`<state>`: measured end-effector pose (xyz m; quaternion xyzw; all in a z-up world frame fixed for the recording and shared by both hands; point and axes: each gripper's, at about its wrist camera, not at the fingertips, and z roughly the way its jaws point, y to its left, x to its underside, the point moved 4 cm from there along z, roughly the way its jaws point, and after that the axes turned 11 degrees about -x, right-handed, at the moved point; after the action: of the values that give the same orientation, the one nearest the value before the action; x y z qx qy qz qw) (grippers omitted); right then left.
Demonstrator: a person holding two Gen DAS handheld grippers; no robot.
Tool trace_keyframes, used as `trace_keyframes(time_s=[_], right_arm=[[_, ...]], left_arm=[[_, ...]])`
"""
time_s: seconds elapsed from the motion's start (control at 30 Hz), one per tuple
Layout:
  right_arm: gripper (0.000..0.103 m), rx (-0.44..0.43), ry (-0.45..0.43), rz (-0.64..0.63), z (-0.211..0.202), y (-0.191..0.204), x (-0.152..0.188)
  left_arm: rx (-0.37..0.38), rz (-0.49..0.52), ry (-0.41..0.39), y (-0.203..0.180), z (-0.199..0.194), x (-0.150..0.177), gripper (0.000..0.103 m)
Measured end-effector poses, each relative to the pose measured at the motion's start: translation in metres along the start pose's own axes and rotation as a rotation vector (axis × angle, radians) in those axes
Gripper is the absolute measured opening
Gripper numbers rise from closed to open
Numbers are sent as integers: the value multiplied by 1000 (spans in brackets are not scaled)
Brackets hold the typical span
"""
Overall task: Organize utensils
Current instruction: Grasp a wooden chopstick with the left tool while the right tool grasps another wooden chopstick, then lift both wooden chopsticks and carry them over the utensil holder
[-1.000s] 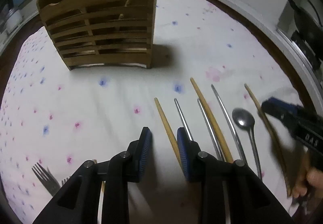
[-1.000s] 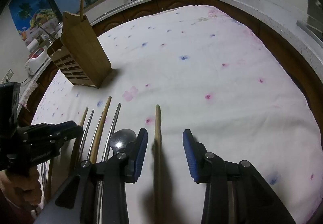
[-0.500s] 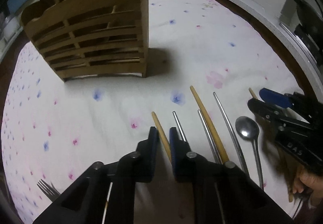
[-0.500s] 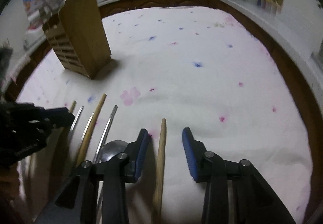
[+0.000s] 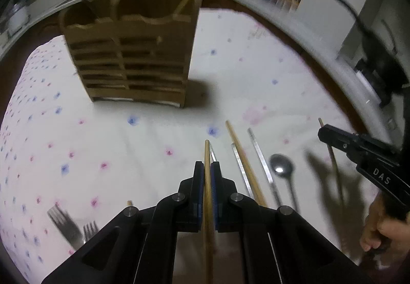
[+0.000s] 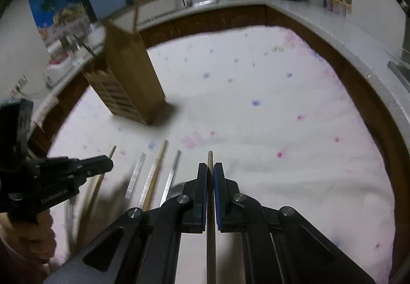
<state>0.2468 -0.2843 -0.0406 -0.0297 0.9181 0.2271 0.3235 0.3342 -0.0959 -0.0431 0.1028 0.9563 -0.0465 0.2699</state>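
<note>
My left gripper (image 5: 207, 168) is shut on a wooden chopstick (image 5: 207, 153) and holds it above the cloth. My right gripper (image 6: 210, 168) is shut on another wooden chopstick (image 6: 210, 158), also lifted. The wooden utensil holder (image 5: 133, 58) stands at the back left with one chopstick in it; it also shows in the right wrist view (image 6: 130, 79). On the cloth lie a wooden chopstick (image 5: 241, 153), metal chopsticks (image 5: 258, 153) and a spoon (image 5: 281, 168). Forks (image 5: 66, 225) lie at the lower left.
A flowered white cloth (image 5: 77, 143) covers the table. A kitchen counter (image 6: 230, 2) with a kettle and bottles runs behind it. The right gripper shows at the right edge of the left wrist view (image 5: 364, 156).
Both grippers have closed on a wooden chopstick each and lifted them off the cloth. Both views have tilted up toward the holder.
</note>
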Motion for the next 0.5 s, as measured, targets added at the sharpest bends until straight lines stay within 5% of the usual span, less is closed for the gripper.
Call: trace_keyframes(time_s=[0.5], right_arm=[[5, -41, -227, -90, -100, 69, -24]], left_arm=[[100, -123, -242, 62, -146, 35, 3]])
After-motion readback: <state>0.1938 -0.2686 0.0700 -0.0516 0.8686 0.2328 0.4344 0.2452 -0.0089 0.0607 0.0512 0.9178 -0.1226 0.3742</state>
